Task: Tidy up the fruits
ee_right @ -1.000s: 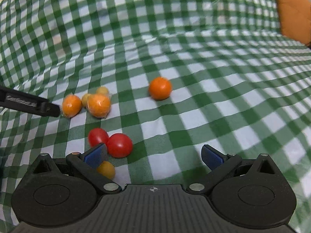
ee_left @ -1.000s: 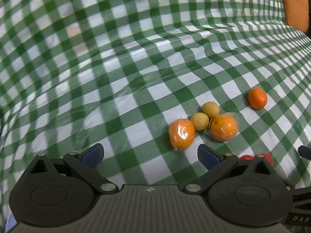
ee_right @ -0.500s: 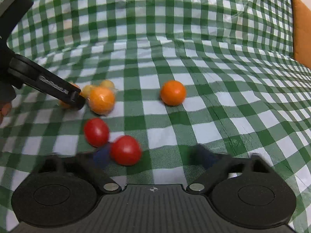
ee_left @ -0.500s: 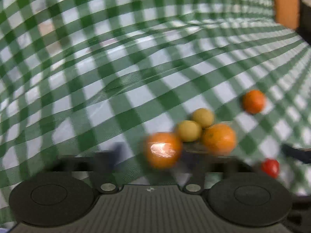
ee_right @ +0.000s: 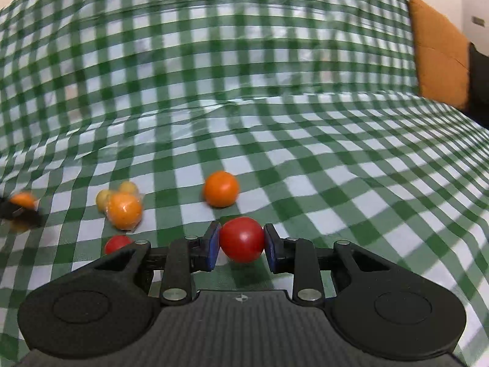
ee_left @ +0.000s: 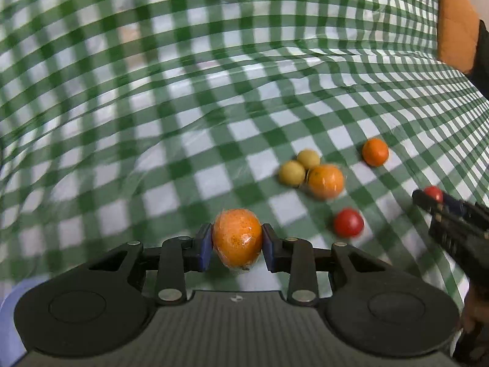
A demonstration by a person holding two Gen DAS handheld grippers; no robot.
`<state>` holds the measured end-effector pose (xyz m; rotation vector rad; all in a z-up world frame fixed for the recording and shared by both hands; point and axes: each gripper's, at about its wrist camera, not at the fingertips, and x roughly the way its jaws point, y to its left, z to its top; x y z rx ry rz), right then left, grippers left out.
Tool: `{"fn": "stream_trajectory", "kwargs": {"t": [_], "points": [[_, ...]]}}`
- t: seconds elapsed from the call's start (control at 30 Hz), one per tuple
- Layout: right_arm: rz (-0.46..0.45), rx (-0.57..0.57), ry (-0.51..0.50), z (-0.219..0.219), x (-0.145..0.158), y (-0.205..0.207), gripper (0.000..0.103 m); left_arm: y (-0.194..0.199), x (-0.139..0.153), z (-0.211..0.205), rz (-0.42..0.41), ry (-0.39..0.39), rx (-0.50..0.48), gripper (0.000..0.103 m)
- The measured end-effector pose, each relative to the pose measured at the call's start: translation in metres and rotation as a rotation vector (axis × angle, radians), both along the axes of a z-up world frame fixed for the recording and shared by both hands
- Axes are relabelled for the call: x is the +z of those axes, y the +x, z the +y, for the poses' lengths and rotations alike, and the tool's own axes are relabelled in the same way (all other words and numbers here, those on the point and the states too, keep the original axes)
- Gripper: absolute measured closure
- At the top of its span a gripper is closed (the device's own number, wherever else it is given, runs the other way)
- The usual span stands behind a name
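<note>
The cloth (ee_left: 152,91) is green-and-white checked. An orange (ee_left: 237,238) sits between blue pads (ee_left: 204,252); right of it lies a red tomato (ee_left: 348,222), beyond it two yellow fruits (ee_left: 292,172).

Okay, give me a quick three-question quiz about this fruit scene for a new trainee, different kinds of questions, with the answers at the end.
1. True or false: the left tool is shut on a red tomato.
2. Multiple choice: what lies between the pads of the right tool? A) a yellow fruit B) a red tomato C) nothing
3. Fill in: the two small yellow fruits lie beside a wrapped ______ on the checked cloth.

Key
1. False: it grips a wrapped orange.
2. B; the right tool's jaws are closing on it.
3. orange
</note>
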<state>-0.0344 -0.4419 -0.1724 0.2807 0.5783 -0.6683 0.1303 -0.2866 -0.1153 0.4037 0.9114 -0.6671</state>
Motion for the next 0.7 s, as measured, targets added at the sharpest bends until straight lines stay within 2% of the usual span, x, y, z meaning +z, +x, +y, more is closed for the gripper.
{"fn": "stream_trajectory", "kwargs": {"t": [0.1,0.3,0.4,0.53,0.7], "points": [[-0.015,-0.031,0.033,0.005,0.014,-0.015,0.071,-0.023,0.019,0.031,0.005,0.000,0.026,0.066],[-0.097,-0.018,0.069,0.035,0.066,-0.060,0.071,-0.072,0.059,0.092,-0.008,-0.014,0.091,0.066],[-0.094,0.038,0.111,0.060,0.086,-0.079,0.071,-0.093,0.077,0.116,-0.012,-0.020,0.128,0.066],[-0.072,0.117,0.119,0.105,0.108,-0.099,0.071,-0.121,0.101,0.150,-0.008,-0.033,0.159,0.066],[-0.055,0.232,0.029,0.169,0.134,-0.123,0.071,-0.152,0.121,0.194,-0.010,-0.058,0.173,0.065]]}}
